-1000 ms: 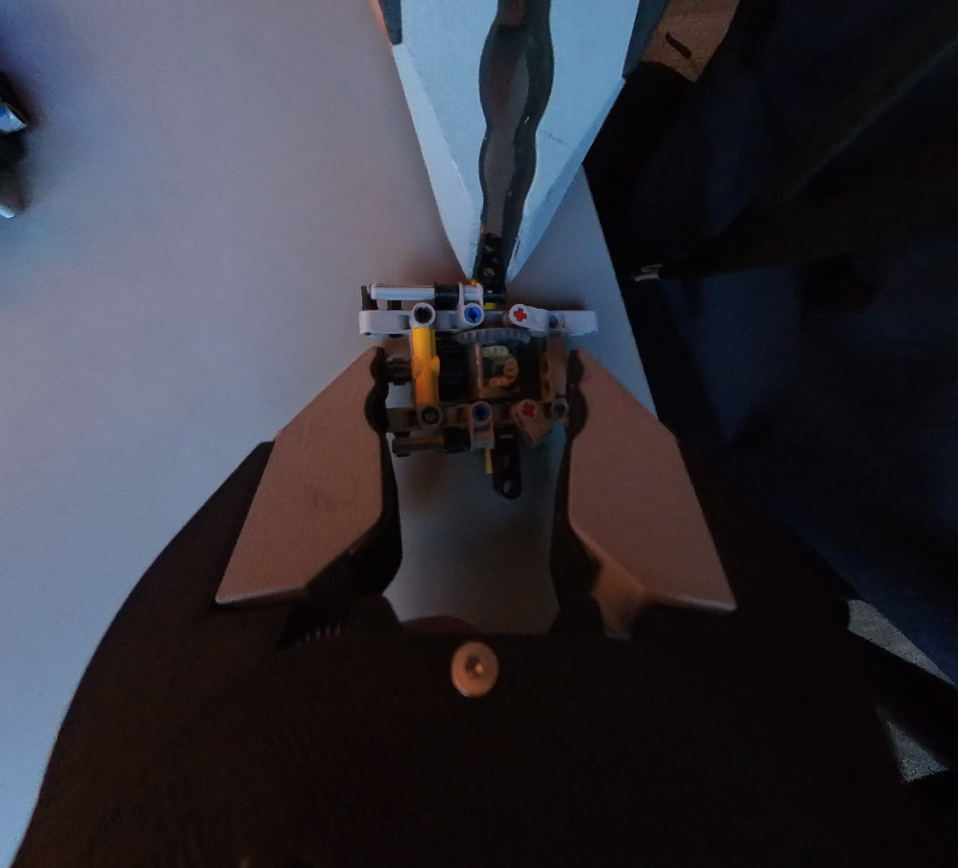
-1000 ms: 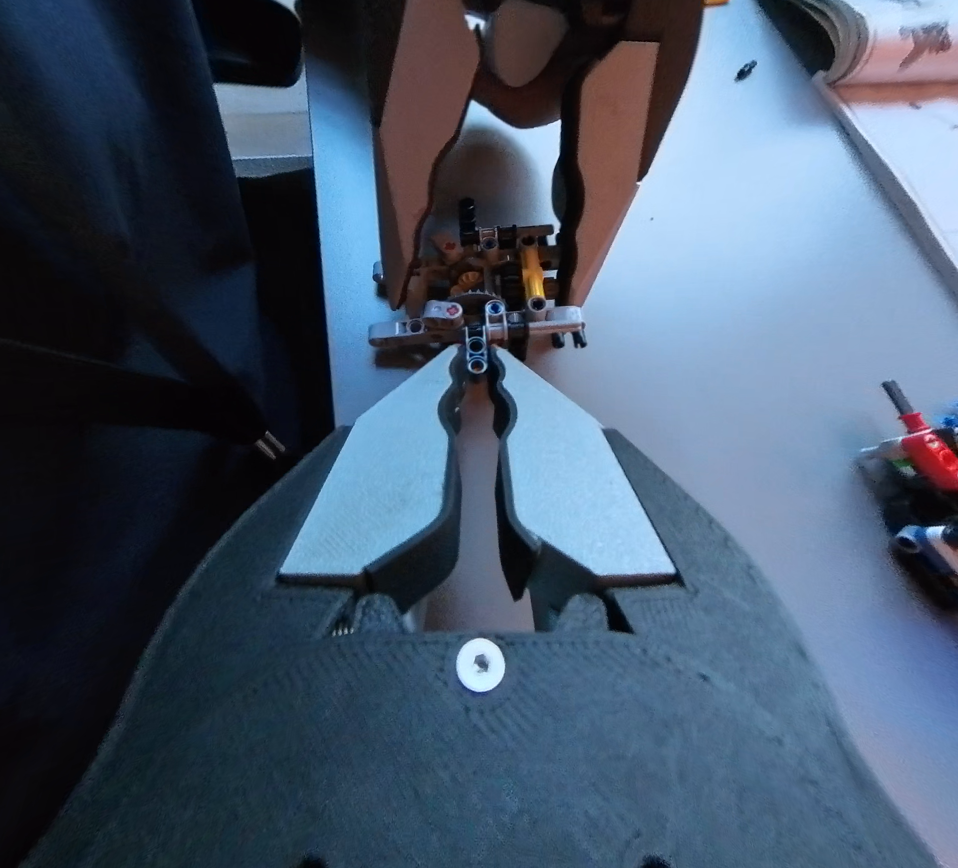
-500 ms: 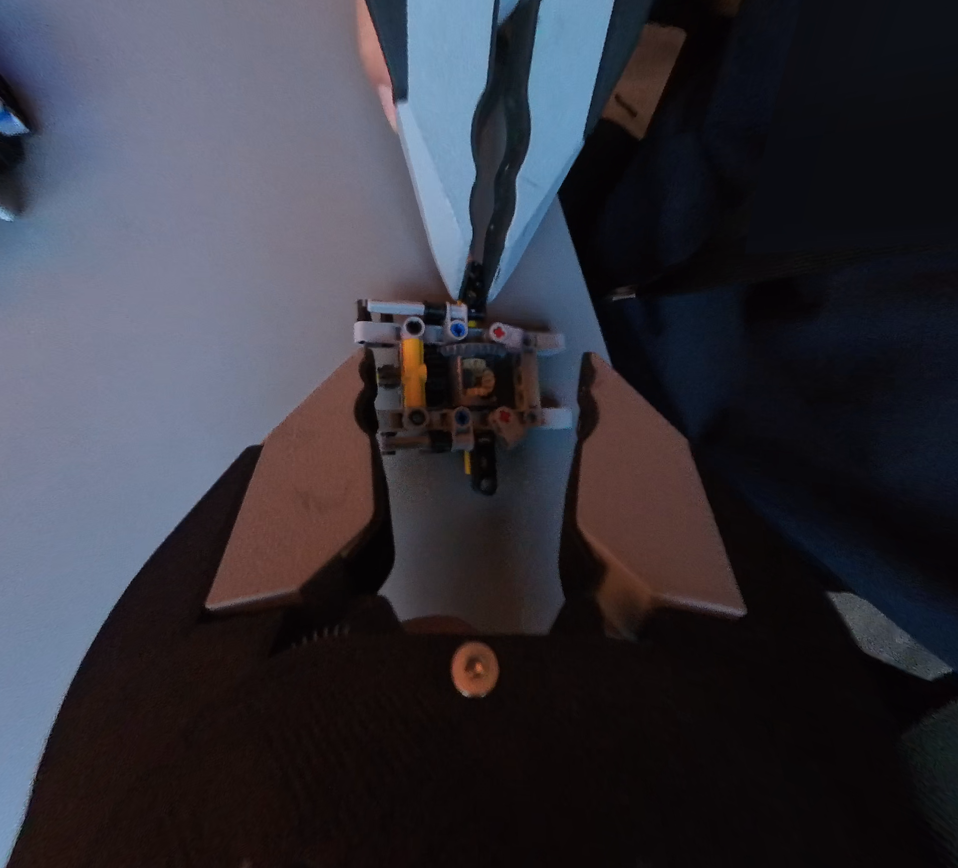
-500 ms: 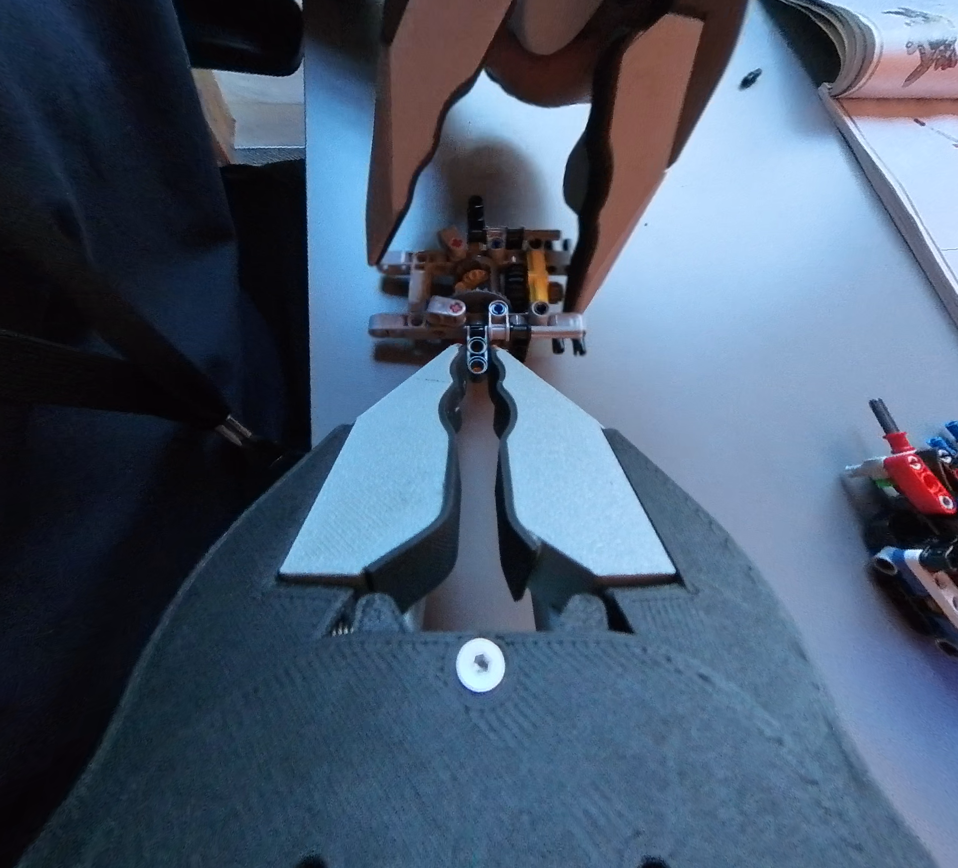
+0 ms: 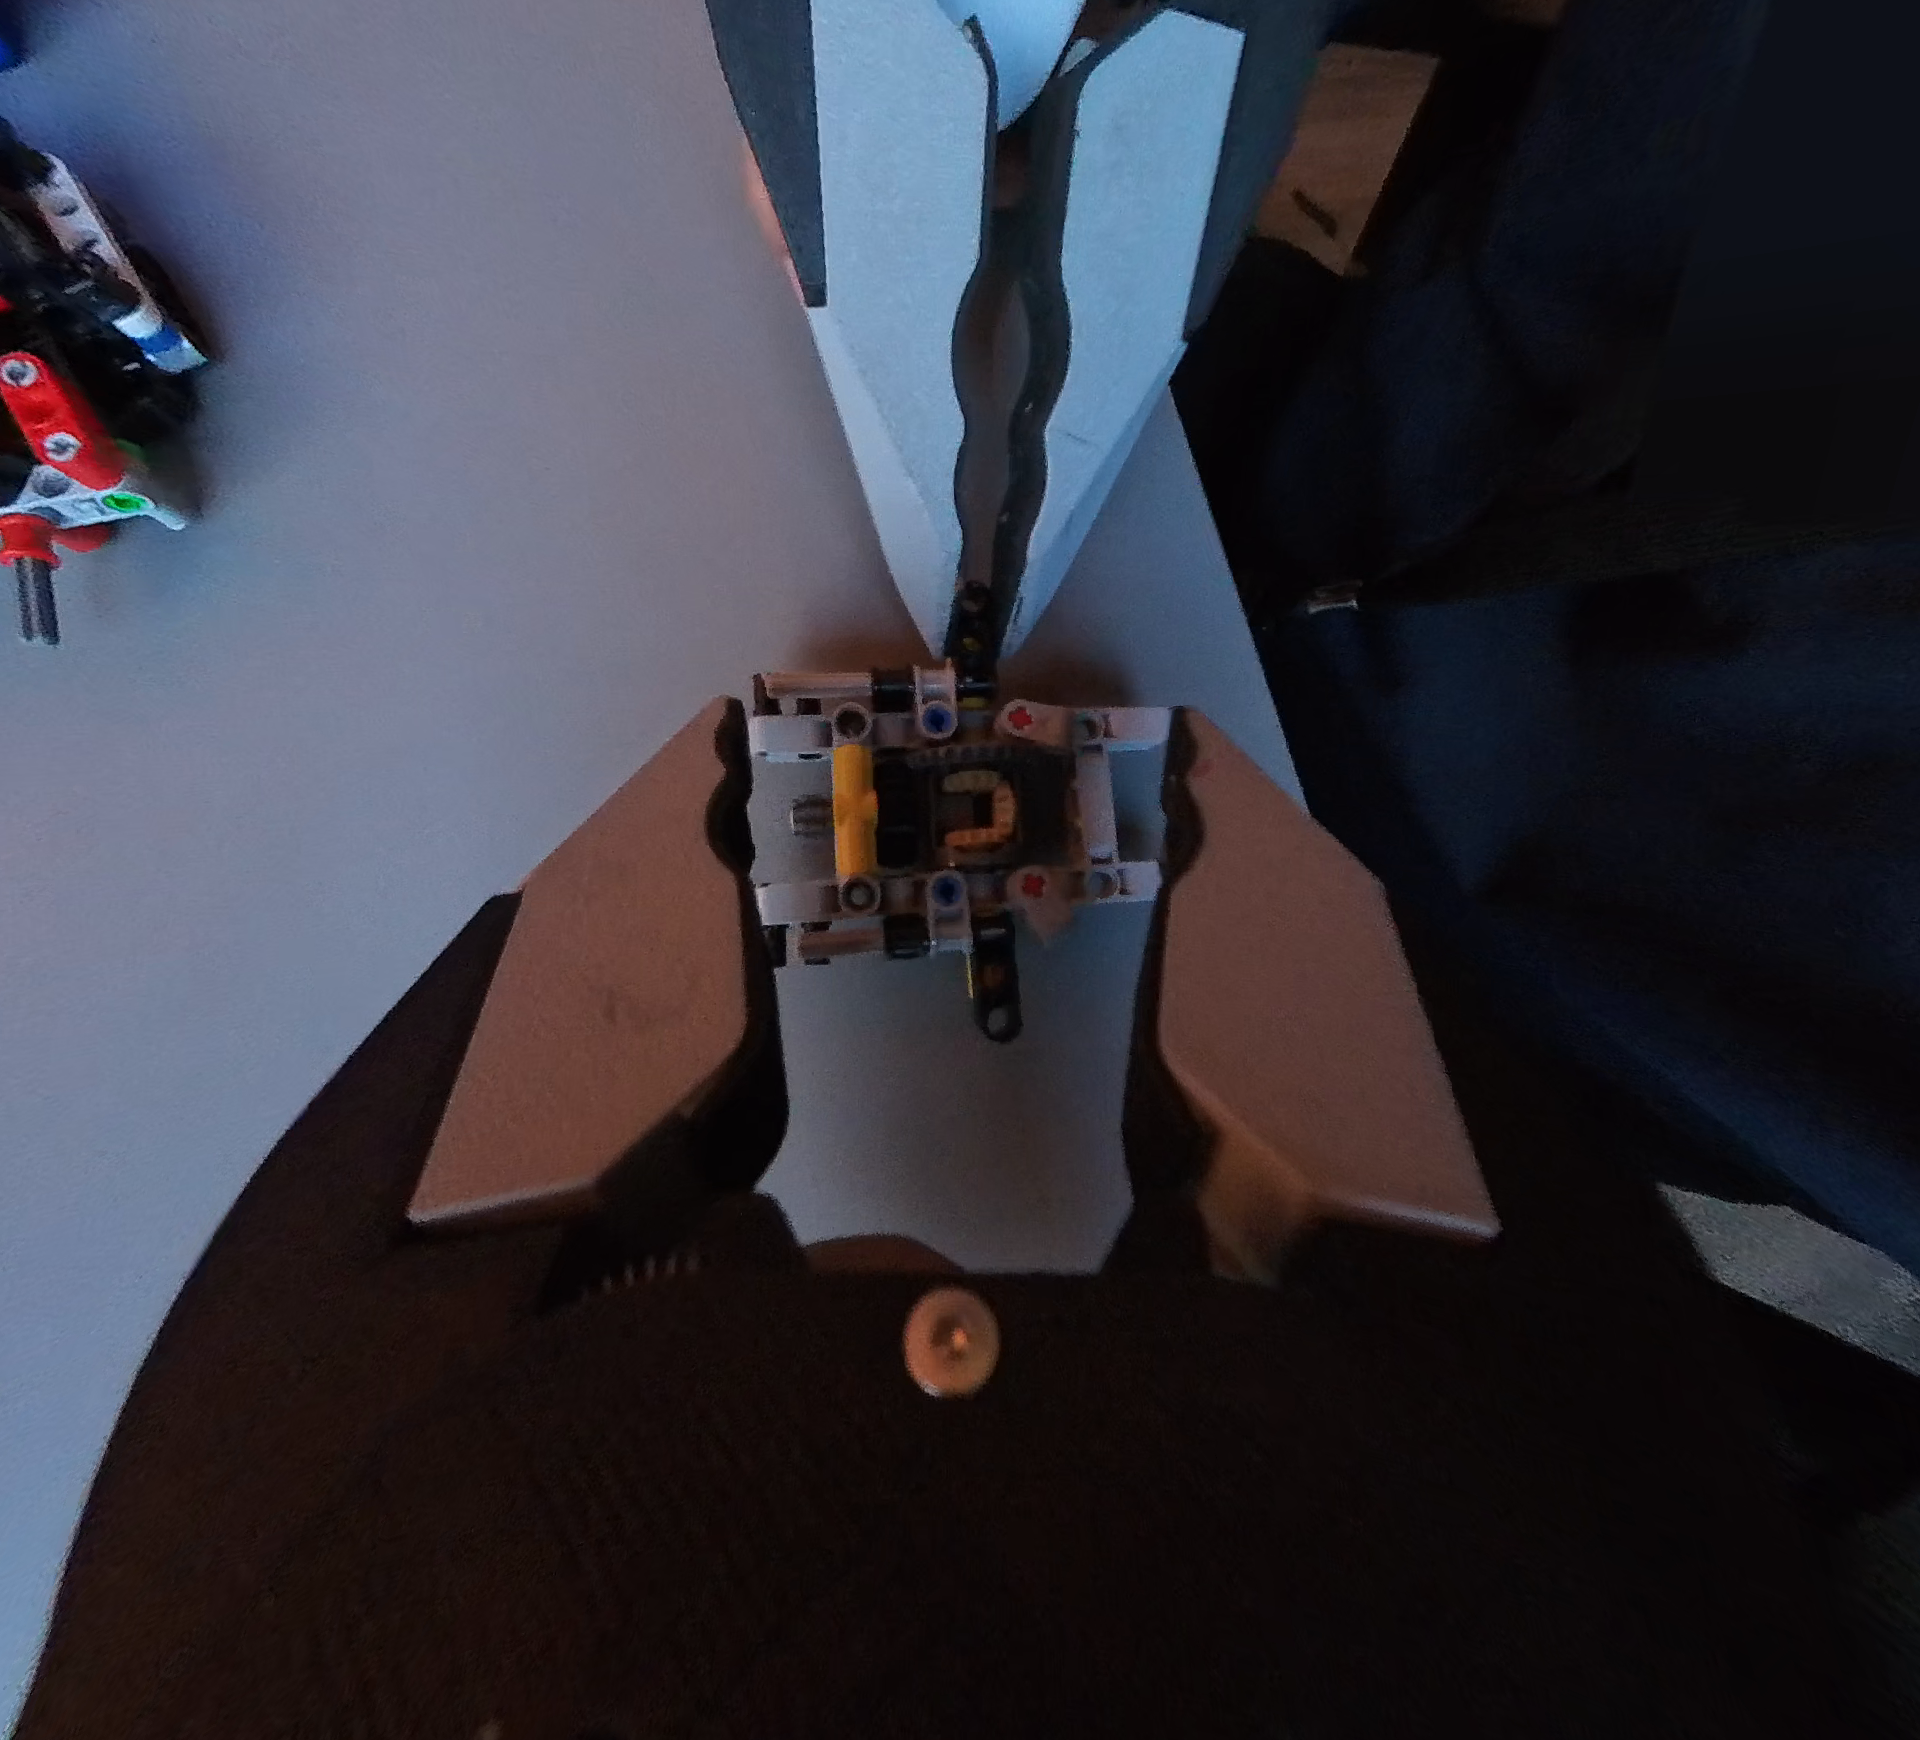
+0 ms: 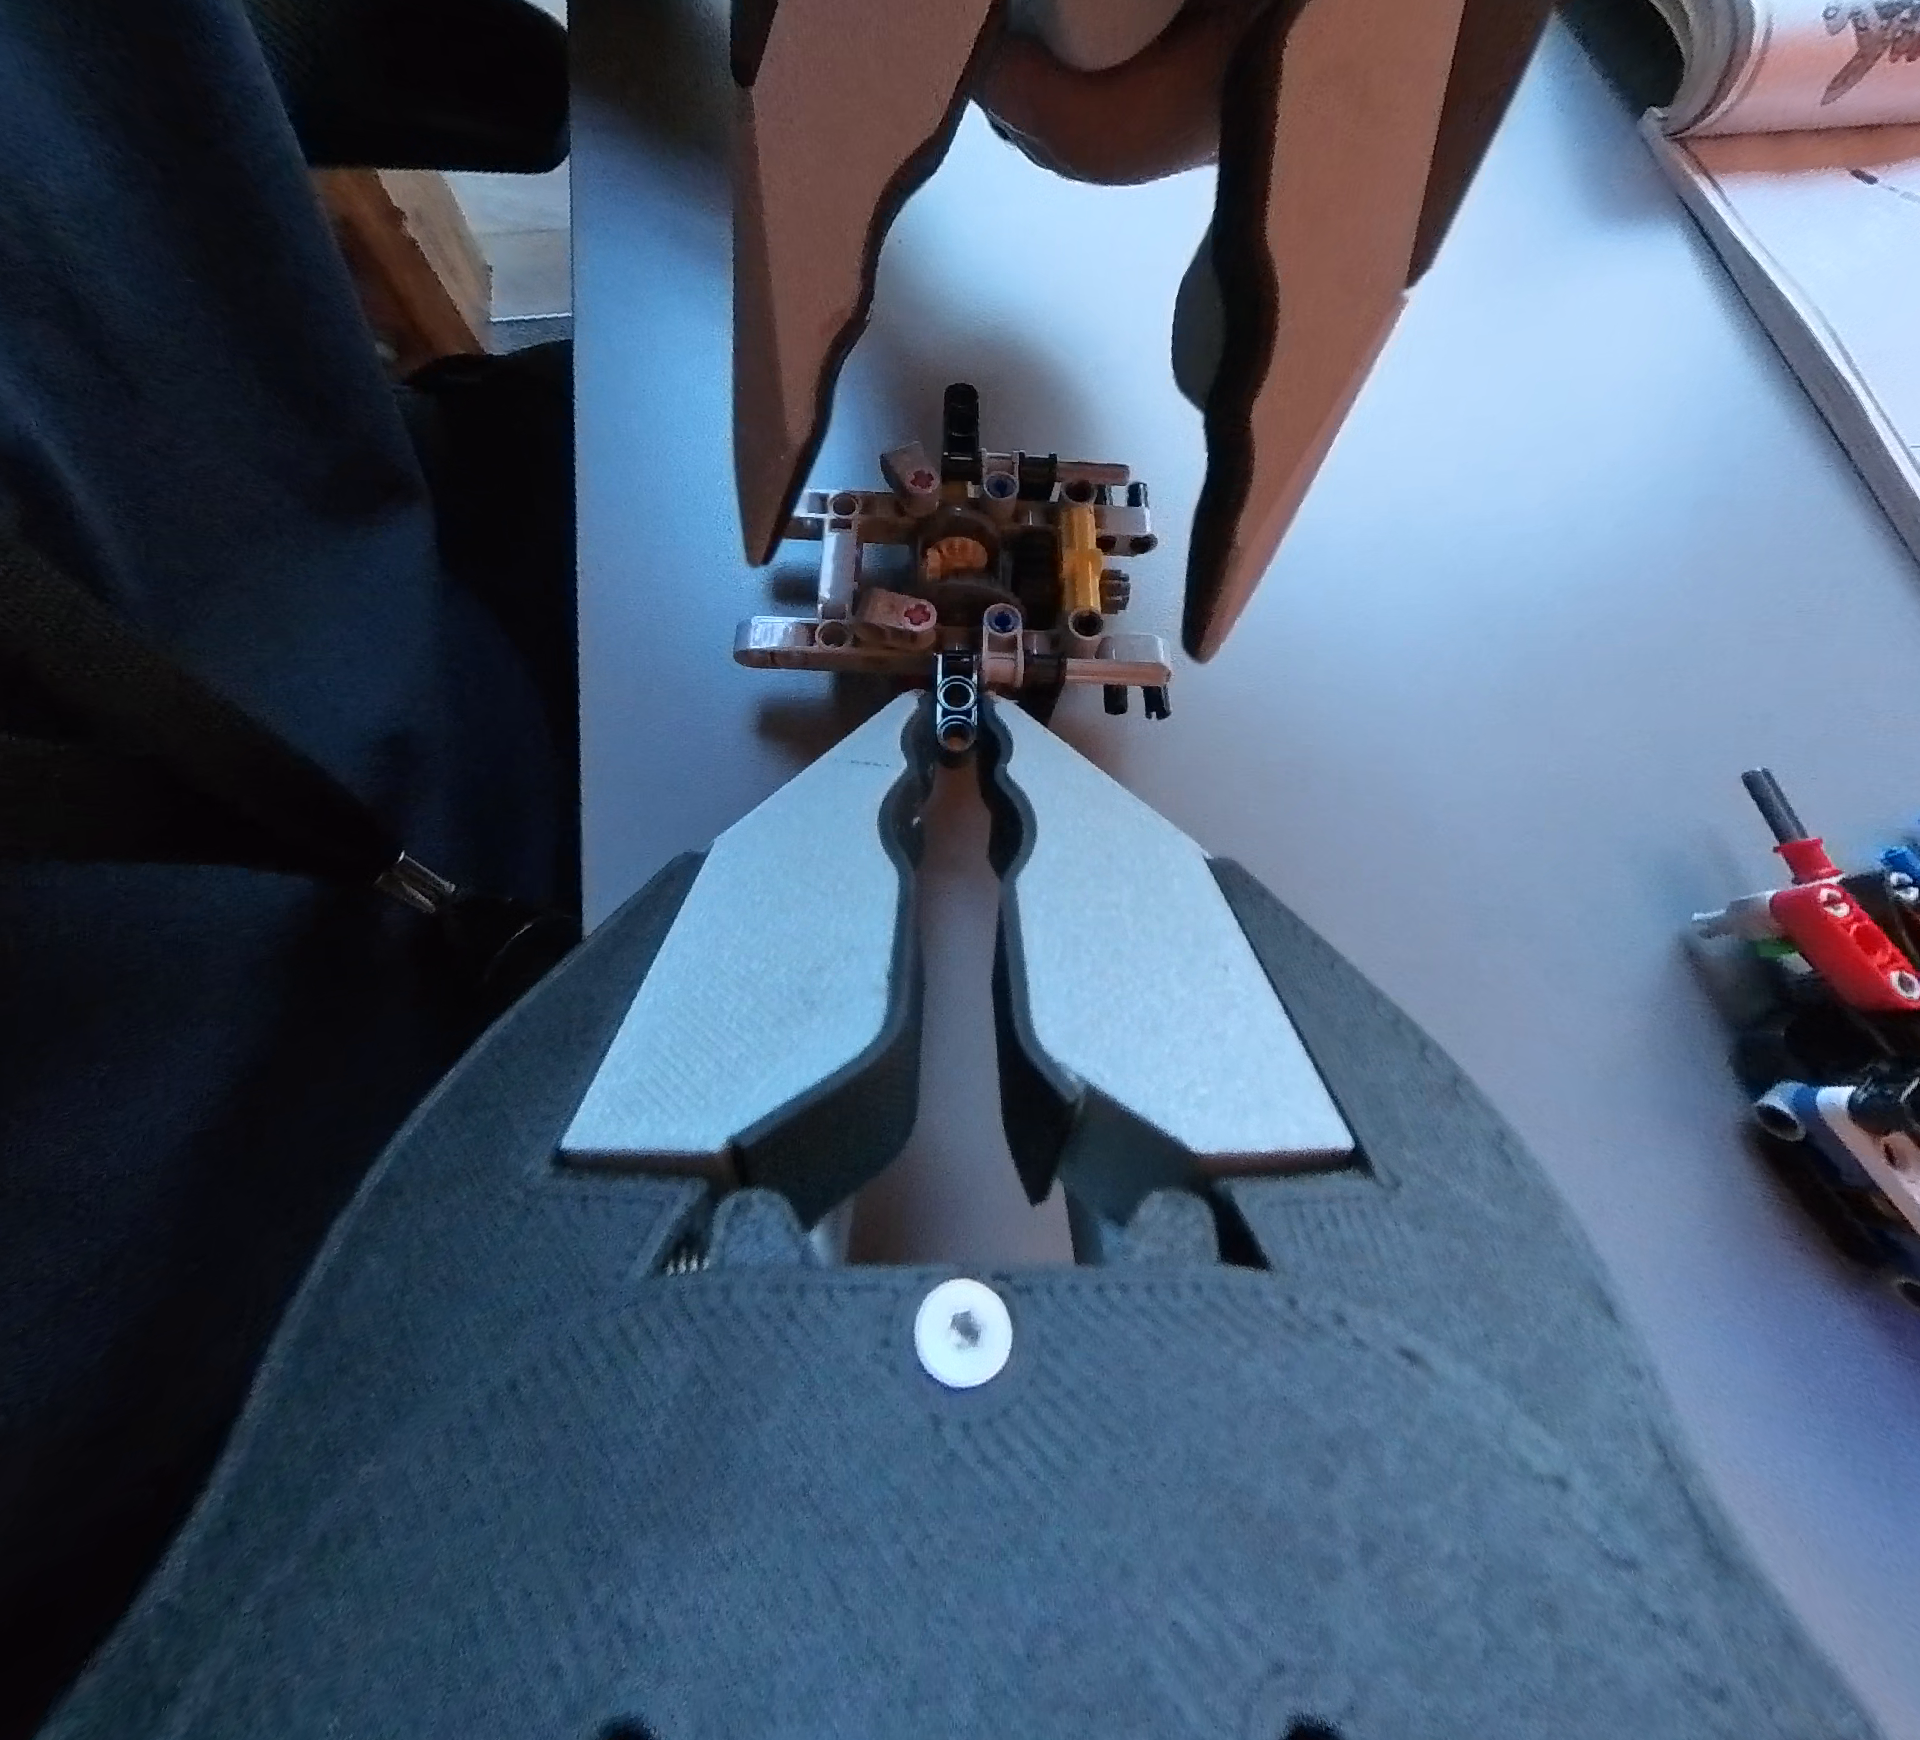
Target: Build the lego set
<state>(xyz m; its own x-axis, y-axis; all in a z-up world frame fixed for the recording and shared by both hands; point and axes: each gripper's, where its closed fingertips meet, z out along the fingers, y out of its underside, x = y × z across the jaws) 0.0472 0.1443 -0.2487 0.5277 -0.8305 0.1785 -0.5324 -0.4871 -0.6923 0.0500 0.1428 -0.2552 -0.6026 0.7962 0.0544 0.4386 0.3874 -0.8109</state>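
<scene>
A: Where's the brick model (image 5: 940, 817)?

B: On the white table (image 5: 416, 236), near its edge. In the left wrist view it sits between the left gripper (image 5: 956, 807) fingers, toward 12 o'clock from the gripper body.

A: Is it clamped?

B: No. The jaws stand wide apart. In that view the fingertips (image 5: 717, 755) flank the frame's two ends and look close to touching. The right wrist view shows the same gripper (image 6: 977, 589) coming in from 12 o'clock with a clear gap at its 3 o'clock fingertip (image 6: 1205, 620), while the other tip overlaps the frame's end beam. So it's not pressing.

A: And the right gripper (image 6: 958, 734)?

B: Nearly together, pinched on a small black connector (image 6: 956, 703) that sticks out of the model's near beam. From the left view it enters from 12 o'clock, with the black piece (image 5: 971, 630) between its tips.

A: Which way does the model's long axis run?

B: From 9 to 3 o'clock in both views, across the left jaws' opening and square to the right gripper's fingers. The connector points along the right fingers.

A: Which is nearer?

B: Both are at it: the right one grips a part, the left only straddles.

A: Anything one view has that the other lacks?

B: The right view shows an open booklet (image 6: 1766, 28) at 2 o'clock. Both show a pile of loose parts (image 6: 1839, 963), at 3 o'clock there and at 9 o'clock (image 5: 73, 402) in the left.
</scene>
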